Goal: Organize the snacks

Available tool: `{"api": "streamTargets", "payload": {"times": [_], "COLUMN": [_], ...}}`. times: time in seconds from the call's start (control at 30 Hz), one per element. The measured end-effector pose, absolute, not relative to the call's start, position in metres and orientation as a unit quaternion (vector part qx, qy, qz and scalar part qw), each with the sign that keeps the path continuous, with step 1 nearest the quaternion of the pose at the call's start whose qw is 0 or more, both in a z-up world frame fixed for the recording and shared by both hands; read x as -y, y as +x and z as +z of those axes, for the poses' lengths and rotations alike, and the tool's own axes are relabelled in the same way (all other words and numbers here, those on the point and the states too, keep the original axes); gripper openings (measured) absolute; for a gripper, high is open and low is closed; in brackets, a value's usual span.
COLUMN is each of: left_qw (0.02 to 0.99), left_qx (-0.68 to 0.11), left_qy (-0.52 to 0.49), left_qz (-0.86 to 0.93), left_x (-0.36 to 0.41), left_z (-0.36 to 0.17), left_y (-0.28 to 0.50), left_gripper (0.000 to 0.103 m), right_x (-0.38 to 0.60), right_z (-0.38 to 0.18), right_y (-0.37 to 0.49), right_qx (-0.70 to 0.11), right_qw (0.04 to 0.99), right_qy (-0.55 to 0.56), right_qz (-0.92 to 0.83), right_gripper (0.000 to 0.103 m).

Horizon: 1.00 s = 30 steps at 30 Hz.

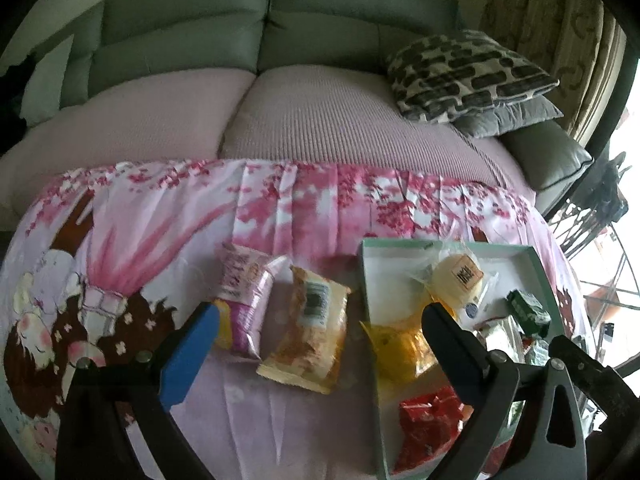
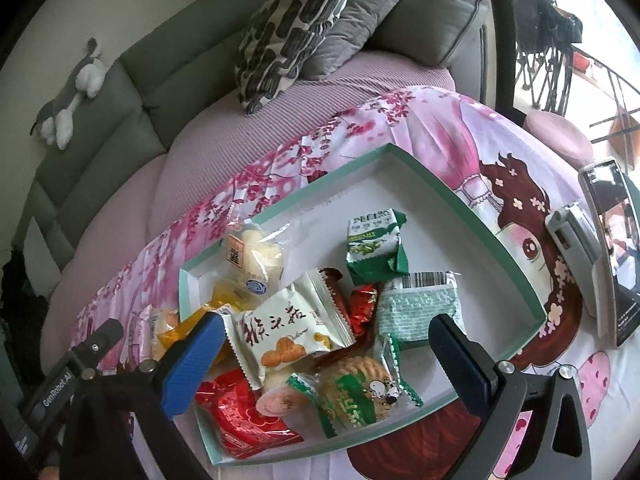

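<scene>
1. The left claw [image 1: 320, 344] stands wide apart over the bench [image 1: 280, 420], which is draped in a pink cartoon cloth; nothing is gripped.
2. Between its fingers, on the cloth, lies a tan snack packet [image 1: 308, 332] with a barcode label.
3. Just ahead of its blue left finger [image 1: 188, 356] lies a pink snack packet [image 1: 244, 300], touching or nearly touching the tan one.
4. Behind its dark right finger [image 1: 456, 352] sits a shallow box [image 1: 370, 280] with a green rim and white floor. A yellow packet [image 1: 400, 344] lies over the box's near-left rim, beside that finger.
5. The right claw [image 2: 332, 356] is also spread wide and holds nothing; it hangs over the box [image 2: 460, 200].
6. Between its fingers lie a white packet with a biscuit picture [image 2: 288, 336] and a clear green-edged biscuit packet [image 2: 356, 392].
7. Below its blue left finger lies a red packet [image 2: 240, 416].
8. Ahead of the claw, farther into the box, are a green-and-white packet [image 2: 376, 248], a pale green packet [image 2: 420, 308] and a clear bag with a pale bun [image 2: 252, 252].
9. To the right of the claw, outside the box, a phone [image 2: 612, 248] stands propped on a holder.
10. Beyond the bench is a sofa [image 1: 312, 112] with a patterned cushion [image 1: 464, 68].
</scene>
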<state>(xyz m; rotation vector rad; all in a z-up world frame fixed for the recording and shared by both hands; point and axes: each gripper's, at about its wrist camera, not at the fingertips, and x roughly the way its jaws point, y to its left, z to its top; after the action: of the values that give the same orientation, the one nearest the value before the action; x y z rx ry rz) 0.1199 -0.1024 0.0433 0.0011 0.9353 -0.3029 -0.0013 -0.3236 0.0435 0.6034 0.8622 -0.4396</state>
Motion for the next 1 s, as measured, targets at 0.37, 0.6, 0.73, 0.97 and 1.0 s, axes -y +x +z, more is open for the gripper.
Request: {"api": "streamTargets", "payload": {"times": [0.37,0.6,0.73,0.97,1.0], "left_qw": [0.893,0.898,0.898,0.902,0.903], "left_qx": [-0.434,-0.421,-0.415,-0.404,-0.403], "left_qy": [-0.068,-0.118,-0.139,-0.151,-0.150], "left_qz": [-0.097,-0.052,-0.044,-0.018,-0.016], "left_x": [0.043,-0.008,-0.028,-0.052,-0.055], "left_z": [0.047,0.047,0.045,0.047,0.047], "left_y": [0.140,0.148,0.150,0.152,0.153], "left_gripper": [0.101,0.101,0.101,0.101,0.101], "right_x": [0.294,0.256,0.235,0.195,0.189], "right_z": [0.051,0.058,0.056,0.050,0.049], "right_y": [0.018,0.040,0.055,0.083,0.087], "right_qx": [-0.400,-0.401,-0.407,-0.417,-0.419], "right_qw": [0.861,0.875,0.876,0.879,0.880], "right_qy": [0.269,0.245,0.243,0.228,0.225], "right_qz": [-0.160,-0.115,-0.085,-0.032,-0.023], "right_gripper": [0.103,0.103,0.103,0.103,0.103]}}
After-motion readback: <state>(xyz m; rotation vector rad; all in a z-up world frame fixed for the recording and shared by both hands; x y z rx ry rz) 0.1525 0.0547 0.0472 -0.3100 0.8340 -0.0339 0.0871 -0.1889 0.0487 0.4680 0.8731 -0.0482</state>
